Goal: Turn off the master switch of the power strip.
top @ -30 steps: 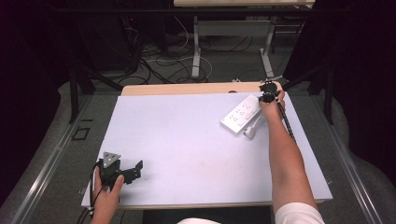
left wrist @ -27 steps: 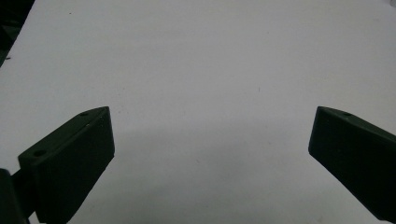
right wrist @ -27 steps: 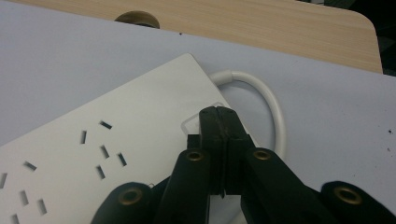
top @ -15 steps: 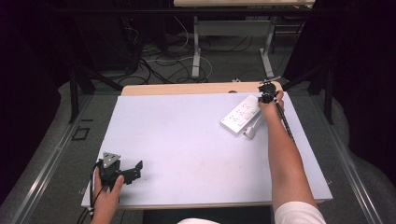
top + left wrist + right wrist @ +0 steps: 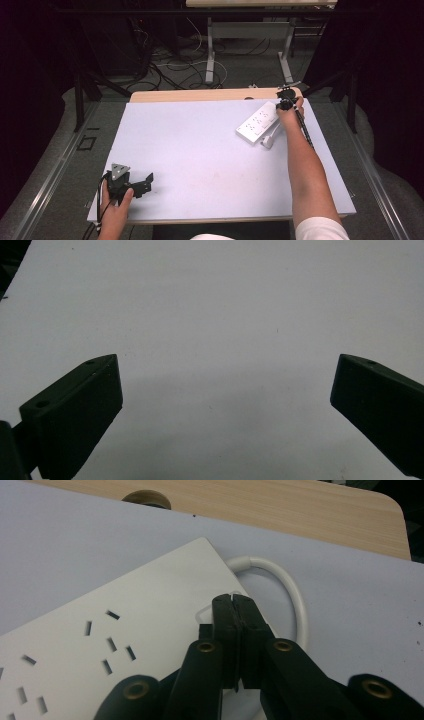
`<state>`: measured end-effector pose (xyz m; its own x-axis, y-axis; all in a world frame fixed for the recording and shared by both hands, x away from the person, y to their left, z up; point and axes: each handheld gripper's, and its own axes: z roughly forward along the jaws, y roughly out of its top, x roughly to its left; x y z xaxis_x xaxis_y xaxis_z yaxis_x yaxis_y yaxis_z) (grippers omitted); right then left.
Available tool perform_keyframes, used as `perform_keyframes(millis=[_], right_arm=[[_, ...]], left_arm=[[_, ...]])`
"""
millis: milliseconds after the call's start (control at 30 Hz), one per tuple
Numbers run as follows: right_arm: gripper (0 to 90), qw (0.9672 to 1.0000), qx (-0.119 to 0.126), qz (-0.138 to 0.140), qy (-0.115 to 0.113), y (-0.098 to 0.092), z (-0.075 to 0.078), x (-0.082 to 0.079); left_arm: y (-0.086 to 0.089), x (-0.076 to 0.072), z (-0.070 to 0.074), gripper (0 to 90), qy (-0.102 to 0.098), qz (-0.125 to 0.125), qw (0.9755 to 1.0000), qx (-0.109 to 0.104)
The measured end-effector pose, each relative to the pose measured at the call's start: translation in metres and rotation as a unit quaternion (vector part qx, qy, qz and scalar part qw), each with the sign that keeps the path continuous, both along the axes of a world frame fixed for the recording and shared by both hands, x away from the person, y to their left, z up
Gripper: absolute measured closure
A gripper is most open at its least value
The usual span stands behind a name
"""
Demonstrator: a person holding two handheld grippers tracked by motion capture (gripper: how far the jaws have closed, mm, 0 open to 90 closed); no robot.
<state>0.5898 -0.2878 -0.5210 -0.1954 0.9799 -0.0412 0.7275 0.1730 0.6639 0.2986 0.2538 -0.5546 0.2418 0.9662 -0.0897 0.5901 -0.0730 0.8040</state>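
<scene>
I see one table (image 5: 210, 165), the biggest thing here: flat matte pale-lavender sheet, rectangular. A light wood-grain strip (image 5: 200, 95) runs along its far edge; in the right gripper view that wood has a rounded corner and one round hole (image 5: 146, 499).

One power strip (image 5: 257, 122) at far right of the table, lying flat and skewed, its far end toward the right gripper. White smooth plastic, long slab with rounded corners. I count two full groups of socket slots in the right gripper view, a third cut off at the frame edge. One white round cord (image 5: 285, 587) curls out of its far end in a loop and lies on the sheet.

Two grippers, both black, hard-edged.

Left gripper (image 5: 131, 184) near left, resting on the sheet in the hand. One grey three-cornered plate (image 5: 119, 171) on top. Jaws spread wide in its own view, blunt blocky tips, bare sheet between them.

Right gripper (image 5: 234, 605) at the far end of the strip. Jaws pressed together, a thin seam between the pads, nothing pinched. Tips sit over a rounded-rectangle outline (image 5: 212, 612) on the strip's top face, probably a switch; can't tell if they touch it.
</scene>
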Motion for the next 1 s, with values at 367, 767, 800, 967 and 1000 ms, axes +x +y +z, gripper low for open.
perform_keyframes(millis=[367, 767, 800, 967, 1000], right_arm=[[84.8, 1.0000, 0.005, -0.002, 0.003, 0.001, 0.007, -0.005], [76.2, 0.9998, 0.000, 0.004, 0.020, 0.003, 0.011, -0.006], [75.1, 0.9998, -0.001, 0.004, 0.020, 0.002, 0.011, -0.006], [67.7, 0.9995, 0.007, -0.008, 0.029, -0.002, 0.013, -0.007], [65.9, 0.9993, 0.011, -0.012, 0.033, -0.003, 0.014, -0.008]], left_arm=[[0.001, 0.000, 0.001, 0.4, -0.004, -0.003, 1.0000, -0.002], [0.000, 0.000, 0.001, 0.4, -0.004, -0.005, 1.0000, -0.001], [0.000, 0.000, 0.001, 0.4, -0.004, -0.005, 1.0000, -0.001], [0.000, 0.001, 0.001, 0.4, -0.003, -0.005, 1.0000, -0.002], [0.000, 0.001, 0.002, 0.4, 0.000, -0.006, 1.0000, -0.001]])
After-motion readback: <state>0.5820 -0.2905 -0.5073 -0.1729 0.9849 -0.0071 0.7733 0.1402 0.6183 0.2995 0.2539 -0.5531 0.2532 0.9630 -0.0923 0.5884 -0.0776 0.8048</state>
